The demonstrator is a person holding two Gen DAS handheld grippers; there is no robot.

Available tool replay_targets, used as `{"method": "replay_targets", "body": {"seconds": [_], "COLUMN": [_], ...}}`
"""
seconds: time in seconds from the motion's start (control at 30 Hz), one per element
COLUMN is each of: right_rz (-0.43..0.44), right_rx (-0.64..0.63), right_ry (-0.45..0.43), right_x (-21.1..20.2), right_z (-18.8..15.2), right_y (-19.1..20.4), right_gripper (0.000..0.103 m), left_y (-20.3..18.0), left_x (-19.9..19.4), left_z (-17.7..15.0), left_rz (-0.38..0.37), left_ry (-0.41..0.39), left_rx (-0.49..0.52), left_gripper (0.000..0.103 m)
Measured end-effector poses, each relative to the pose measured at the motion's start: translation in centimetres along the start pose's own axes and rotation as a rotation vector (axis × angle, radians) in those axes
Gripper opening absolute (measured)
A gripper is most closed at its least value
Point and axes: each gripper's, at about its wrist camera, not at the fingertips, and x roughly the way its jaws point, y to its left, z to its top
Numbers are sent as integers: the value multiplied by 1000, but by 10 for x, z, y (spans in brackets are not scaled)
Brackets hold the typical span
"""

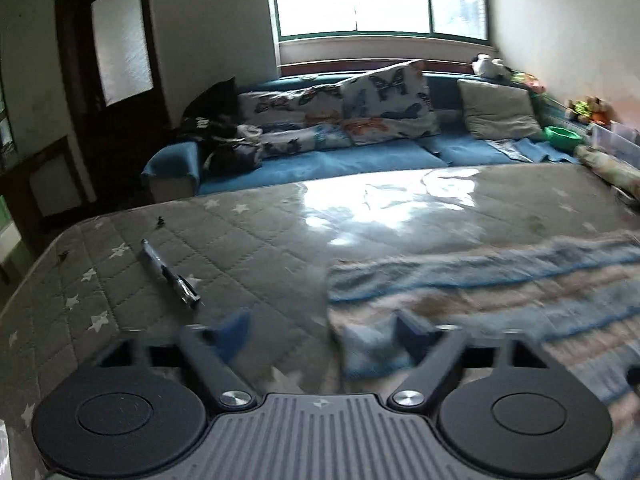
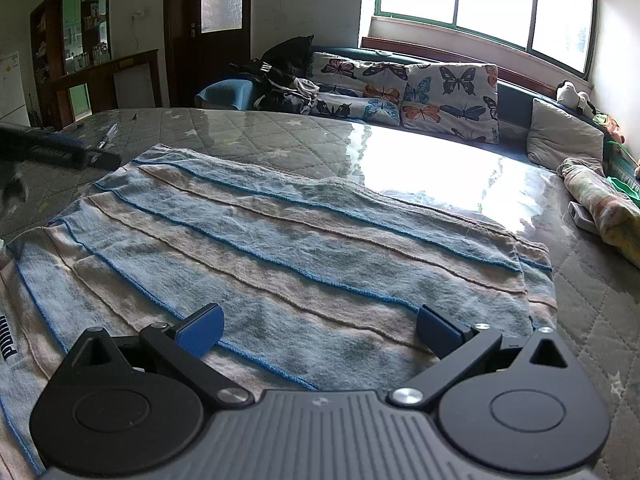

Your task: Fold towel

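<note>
Blue-striped towel (image 2: 280,240) lies flat on the counter (image 1: 224,240), stripes running sideways; right tongs (image 2: 320,330) sit wide open and empty over its near edge, left tongs (image 1: 324,330) wide open and empty at its left edge.

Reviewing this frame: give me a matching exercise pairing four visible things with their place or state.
Things:
1. towel
2. pen
3. left gripper
4. butterfly cushion

Place or state:
A. on the sofa under the window
B. jaws open, over the towel's edge
C. spread on the quilted table
D. lying left of the towel

Pairs: 1-C, 2-D, 3-B, 4-A
</note>
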Motion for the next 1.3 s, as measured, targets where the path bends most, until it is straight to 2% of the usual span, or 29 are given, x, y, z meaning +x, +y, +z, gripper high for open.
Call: {"method": "replay_targets", "body": {"seconds": [0.03, 0.1, 0.23, 0.33, 0.5, 0.63, 0.77, 0.93, 1.2, 1.3], "right_rz": [0, 0, 0, 0, -1, -1, -3, -4, -21, -25], "right_rx": [0, 0, 0, 1, 1, 2, 1, 1, 4, -36], "right_ry": [0, 0, 0, -1, -1, -1, 0, 2, 44, 58], "right_x": [0, 0, 0, 0, -1, 0, 0, 0, -9, -23], "right_z": [0, 0, 0, -1, 0, 0, 0, 1, -1, -8], "right_y": [0, 0, 0, -1, -1, -2, -2, -1, 2, 10], "right_gripper": [103, 103, 103, 103, 103, 103, 103, 103, 103, 103], "left_y": [-4, -13, -18, -8, 13, 30, 40, 27, 34, 39], "left_x": [-5, -14, -24, -30, -48, -57, -77, -90, -103, -111], "left_z": [-4, -12, -33, -48, -64, -71, -79, -85, -102, -109], "left_rz": [-1, 4, 75, 115, 172, 251, 240, 183, 236, 246], "left_ry": [-1, -1, 21, 41, 27, 46, 38, 15, 29, 25], "left_rx": [13, 47, 111, 101, 59, 25, -43, -29, -8, -5], "left_gripper": [99, 99, 101, 101, 103, 103, 103, 103, 103, 103]}}
